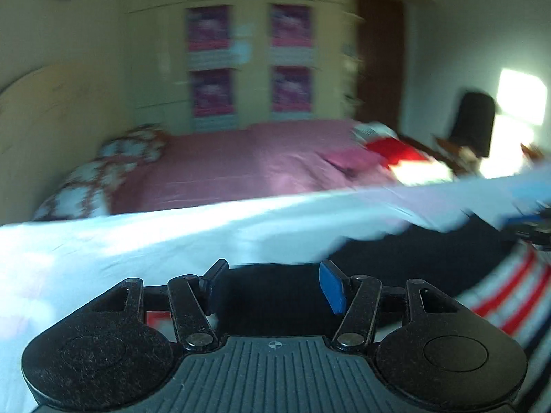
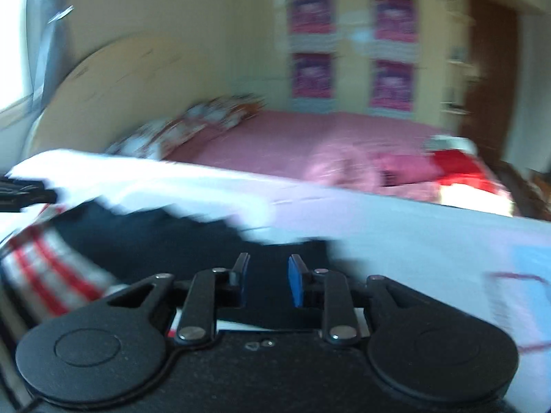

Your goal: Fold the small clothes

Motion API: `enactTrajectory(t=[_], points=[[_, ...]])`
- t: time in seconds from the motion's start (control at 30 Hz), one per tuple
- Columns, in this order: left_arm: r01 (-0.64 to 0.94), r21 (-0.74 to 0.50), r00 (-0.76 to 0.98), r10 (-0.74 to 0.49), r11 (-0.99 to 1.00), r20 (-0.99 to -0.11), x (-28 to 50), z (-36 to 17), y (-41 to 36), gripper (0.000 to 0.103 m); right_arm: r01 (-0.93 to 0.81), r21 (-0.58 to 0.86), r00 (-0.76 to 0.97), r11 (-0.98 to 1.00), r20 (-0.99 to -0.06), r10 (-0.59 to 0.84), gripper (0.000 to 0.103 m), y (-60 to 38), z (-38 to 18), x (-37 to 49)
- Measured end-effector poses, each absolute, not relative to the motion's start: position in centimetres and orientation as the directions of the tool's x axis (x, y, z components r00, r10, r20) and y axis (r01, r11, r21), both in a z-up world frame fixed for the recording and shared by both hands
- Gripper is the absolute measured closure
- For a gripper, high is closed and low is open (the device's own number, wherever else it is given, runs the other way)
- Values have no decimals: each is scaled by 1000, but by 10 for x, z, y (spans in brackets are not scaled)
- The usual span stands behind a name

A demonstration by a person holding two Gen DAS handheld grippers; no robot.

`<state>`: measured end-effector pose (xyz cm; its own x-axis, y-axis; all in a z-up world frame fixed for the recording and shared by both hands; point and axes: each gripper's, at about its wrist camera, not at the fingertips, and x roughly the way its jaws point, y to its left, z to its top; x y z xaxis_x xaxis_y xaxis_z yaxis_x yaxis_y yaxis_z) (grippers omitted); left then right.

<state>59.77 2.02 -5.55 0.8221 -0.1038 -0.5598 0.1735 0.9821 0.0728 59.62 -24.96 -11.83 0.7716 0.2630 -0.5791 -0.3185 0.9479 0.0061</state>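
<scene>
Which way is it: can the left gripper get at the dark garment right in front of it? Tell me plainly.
Probably yes. The left gripper is open and empty, with the dark garment directly ahead below its fingertips. Nothing lies between them; only the white cloth overlaps the garment's far edge.

The left claw point(image 1: 272, 284) is matt black plastic with shiny metal pins and a smooth blue pad. The dark garment point(image 1: 396, 261) is soft cloth. The white sheet point(image 1: 137, 241) is smooth cloth. The bed cover point(image 1: 241, 165) is pink cloth.
</scene>
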Motion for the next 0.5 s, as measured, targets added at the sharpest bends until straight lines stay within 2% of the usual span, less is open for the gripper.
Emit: enactTrajectory(t=[0.1, 0.17, 0.2, 0.23, 0.3, 0.37, 0.4, 0.43, 0.5], points=[[307, 112, 742, -164, 945, -650, 613, -77, -31, 46, -377, 19, 718, 926, -626, 305, 77, -209, -134, 613], [303, 160, 718, -115, 939, -686, 619, -92, -39, 44, -371, -33, 695, 928, -673, 254, 77, -199, -143, 622], [267, 151, 733, -99, 952, -673, 617, -93, -30, 28, -341, -56, 706, 938, -674, 216, 77, -207, -146, 622], [215, 138, 743, -71, 967, -665, 616, -92, -14, 25, -282, -86, 729, 956, -667, 155, 77, -222, -146, 622], [108, 145, 761, 13, 984, -649, 609, -94, 24, 25, -151, -113, 752, 982, -658, 40, 81, -266, -149, 624], [51, 122, 761, 41, 991, -648, 601, -95, 55, 25, -130, -54, 744, 990, -665, 61, 82, -301, -144, 622], [16, 125, 764, 68, 992, -642, 597, -92, 63, 25, -116, -70, 745, 991, -666, 40, 73, -304, -138, 621], [-19, 118, 767, 90, 993, -636, 594, -86, 66, 25, -90, -101, 765, 991, -644, 4, 73, -303, -130, 616], [-25, 85, 821, 69, 996, -567, 578, -66, 55, 25, -141, -58, 820, 988, -566, 84, 72, -292, -112, 596]])
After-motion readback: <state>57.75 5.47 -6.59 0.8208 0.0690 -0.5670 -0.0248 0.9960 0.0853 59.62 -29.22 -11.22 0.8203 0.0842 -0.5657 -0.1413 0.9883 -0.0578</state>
